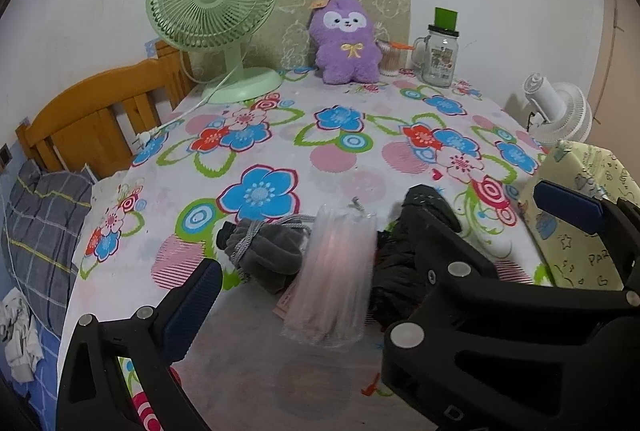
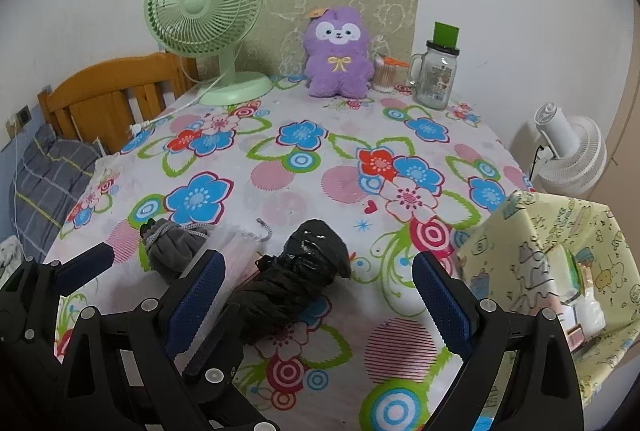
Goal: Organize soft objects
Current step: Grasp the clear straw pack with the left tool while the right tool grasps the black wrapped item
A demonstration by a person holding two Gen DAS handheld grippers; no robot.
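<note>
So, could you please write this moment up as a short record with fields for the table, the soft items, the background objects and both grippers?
table: floral cloth
soft items near front: grey pouch, clear packet, black bag, side by side
back row: green fan, purple plush toy, glass jar
right side: yellow cover over a box
left gripper: open, around the packet
right gripper: open, around the black bag

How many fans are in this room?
2. A green fan stands at the table's far left corner beside the purple plush toy; a white fan sits off the table's right edge. Others may be out of view.
</note>
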